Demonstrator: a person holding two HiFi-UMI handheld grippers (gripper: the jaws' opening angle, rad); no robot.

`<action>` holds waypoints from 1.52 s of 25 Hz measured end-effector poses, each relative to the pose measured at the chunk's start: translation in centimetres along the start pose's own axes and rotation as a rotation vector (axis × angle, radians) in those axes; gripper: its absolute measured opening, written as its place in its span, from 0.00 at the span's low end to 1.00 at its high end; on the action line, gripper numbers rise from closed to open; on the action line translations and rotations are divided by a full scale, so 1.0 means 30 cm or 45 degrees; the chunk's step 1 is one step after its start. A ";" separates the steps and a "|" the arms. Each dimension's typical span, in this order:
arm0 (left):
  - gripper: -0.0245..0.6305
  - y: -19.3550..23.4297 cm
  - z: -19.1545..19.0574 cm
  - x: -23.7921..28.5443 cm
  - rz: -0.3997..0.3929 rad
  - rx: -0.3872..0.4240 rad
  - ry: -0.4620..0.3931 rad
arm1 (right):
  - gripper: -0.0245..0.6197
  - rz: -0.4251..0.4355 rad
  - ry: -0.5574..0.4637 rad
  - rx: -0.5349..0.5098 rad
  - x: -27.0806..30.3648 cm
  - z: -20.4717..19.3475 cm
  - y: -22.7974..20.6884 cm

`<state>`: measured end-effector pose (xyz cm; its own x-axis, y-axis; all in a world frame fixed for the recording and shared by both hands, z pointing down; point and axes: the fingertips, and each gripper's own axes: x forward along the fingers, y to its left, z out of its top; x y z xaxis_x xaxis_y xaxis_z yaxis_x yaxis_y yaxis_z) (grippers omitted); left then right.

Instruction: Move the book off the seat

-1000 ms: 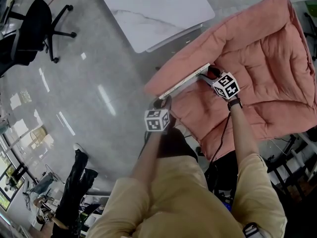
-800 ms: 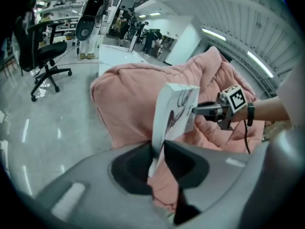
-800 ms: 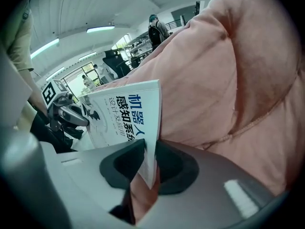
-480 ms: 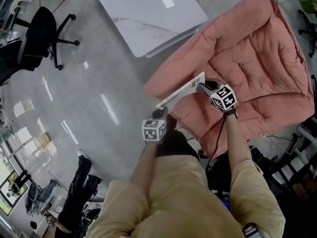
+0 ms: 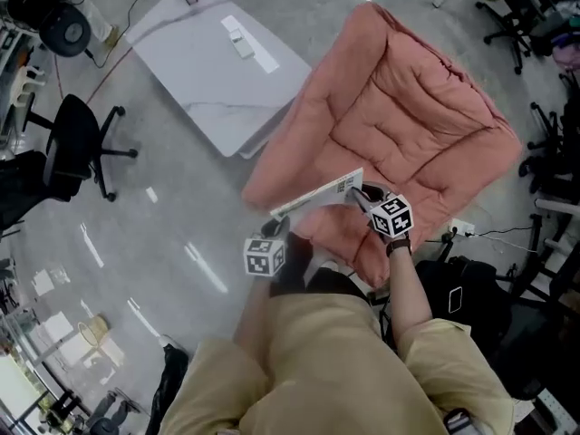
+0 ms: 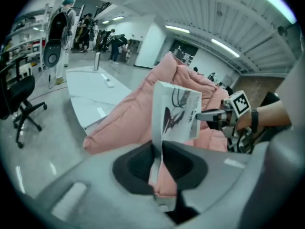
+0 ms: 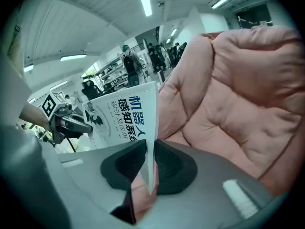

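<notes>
Lifted since a second ago, the book [image 5: 317, 192] is now hanging on edge above the front corner of the pink seat [image 5: 408, 116]. The left gripper [image 5: 278, 227] and right gripper [image 5: 360, 191], jaws having just been closing, are each pinching one end of it. A white table [image 5: 217, 89] is standing just beside the seat.

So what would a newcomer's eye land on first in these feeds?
The big pink padded seat fills the head view's upper right. At its near edge, a thin white book spans between the left gripper and right gripper, whose jaws have just closed on its opposite edges. A white table sits upper left.
</notes>
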<state>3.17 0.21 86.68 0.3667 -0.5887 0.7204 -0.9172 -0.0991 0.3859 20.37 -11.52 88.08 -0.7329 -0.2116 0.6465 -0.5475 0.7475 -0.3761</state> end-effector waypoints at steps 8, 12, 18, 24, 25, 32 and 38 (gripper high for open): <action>0.13 -0.318 0.311 -0.081 -0.182 0.293 -0.039 | 0.13 -0.303 -0.269 0.153 -0.516 0.108 0.025; 0.14 -0.491 0.436 -0.111 -0.275 0.409 -0.074 | 0.13 -0.469 -0.397 0.214 -0.753 0.139 0.053; 0.14 -0.827 0.585 -0.152 -0.455 0.589 -0.110 | 0.13 -0.714 -0.595 0.286 -1.131 0.158 0.060; 0.14 -1.127 0.644 -0.242 -0.591 0.697 -0.161 | 0.13 -0.848 -0.747 0.338 -1.465 0.136 0.124; 0.14 -1.178 0.653 -0.263 -0.606 0.715 -0.175 | 0.13 -0.875 -0.774 0.338 -1.523 0.133 0.140; 0.14 -1.469 0.753 -0.443 -0.676 0.856 -0.350 | 0.13 -1.013 -0.963 0.246 -1.848 0.175 0.260; 0.15 -1.580 0.750 -0.627 -0.647 0.926 -0.433 | 0.13 -0.979 -1.047 0.181 -1.988 0.170 0.373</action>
<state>36.23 -2.07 41.87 0.7886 -0.5284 0.3147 -0.5746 -0.8154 0.0708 55.90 6.26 41.94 -0.1963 -0.9724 0.1259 -0.9695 0.1732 -0.1733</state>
